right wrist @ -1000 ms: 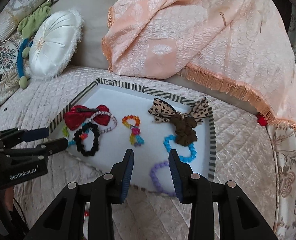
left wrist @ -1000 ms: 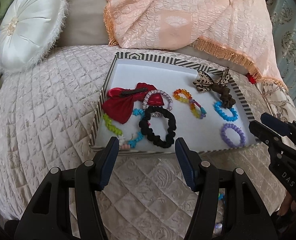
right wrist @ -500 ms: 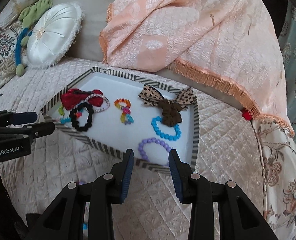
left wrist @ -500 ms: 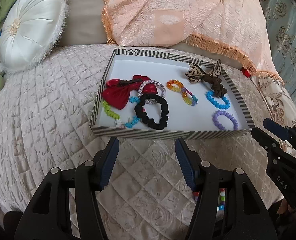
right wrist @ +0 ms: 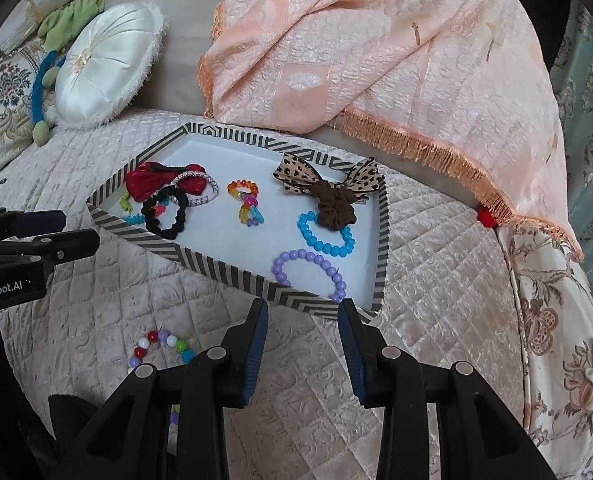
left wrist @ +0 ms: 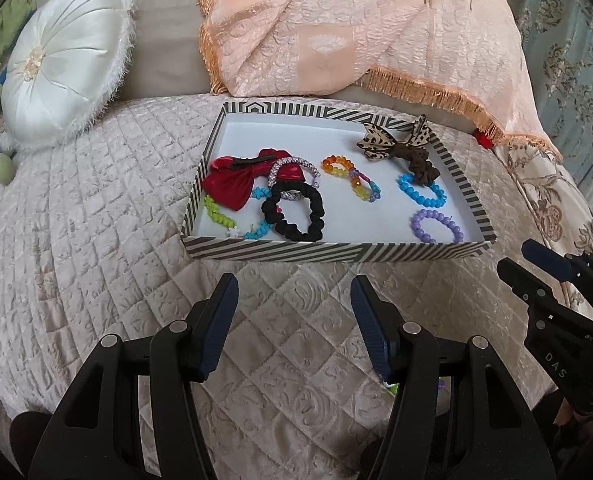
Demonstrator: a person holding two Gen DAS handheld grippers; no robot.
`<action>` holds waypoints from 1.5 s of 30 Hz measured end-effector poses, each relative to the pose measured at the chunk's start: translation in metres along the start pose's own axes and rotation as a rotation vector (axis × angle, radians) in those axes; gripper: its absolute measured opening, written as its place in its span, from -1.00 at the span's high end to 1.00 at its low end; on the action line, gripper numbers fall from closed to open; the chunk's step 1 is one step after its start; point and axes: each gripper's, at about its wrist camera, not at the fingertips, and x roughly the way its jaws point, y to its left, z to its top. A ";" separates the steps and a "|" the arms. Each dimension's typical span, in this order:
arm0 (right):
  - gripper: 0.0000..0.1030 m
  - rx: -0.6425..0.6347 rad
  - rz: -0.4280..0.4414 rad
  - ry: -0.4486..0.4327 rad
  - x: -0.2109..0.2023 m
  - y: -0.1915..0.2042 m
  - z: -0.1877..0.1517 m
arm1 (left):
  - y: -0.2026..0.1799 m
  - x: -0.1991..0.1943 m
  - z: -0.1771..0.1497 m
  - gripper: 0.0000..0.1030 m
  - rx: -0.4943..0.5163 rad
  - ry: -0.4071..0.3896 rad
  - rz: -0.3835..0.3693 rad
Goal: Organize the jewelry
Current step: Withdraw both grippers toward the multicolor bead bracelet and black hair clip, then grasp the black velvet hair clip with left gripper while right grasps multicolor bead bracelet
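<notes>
- the left gripper is held with its jaws wide and nothing between them, just short of the near wall of the striped tray.
- the right gripper is held with jaws moderately apart and also empty, close to the tray's near right corner.
- inside the tray, near its near wall, a black scrunchie and a purple bead bracelet are seen.
- further into the tray, a red bow, a rainbow bead bracelet, a blue bead bracelet and a brown scrunchie with a leopard bow are laid out; at the tray's left side several pieces overlap.
- outside the tray, on the quilted cover in front of its near wall, a multicoloured bead bracelet is seen lying loose, partly hidden by the right gripper's body.
- the task is judged mostly done: nearly all pieces are in the tray, and the loose bracelet is left to be picked up and placed inside; the overlapping pile may need spreading.
</notes>
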 end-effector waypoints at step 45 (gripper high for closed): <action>0.33 0.077 0.146 0.050 -0.035 -0.004 -0.042 | -0.016 -0.038 -0.067 -0.53 0.067 0.149 -0.296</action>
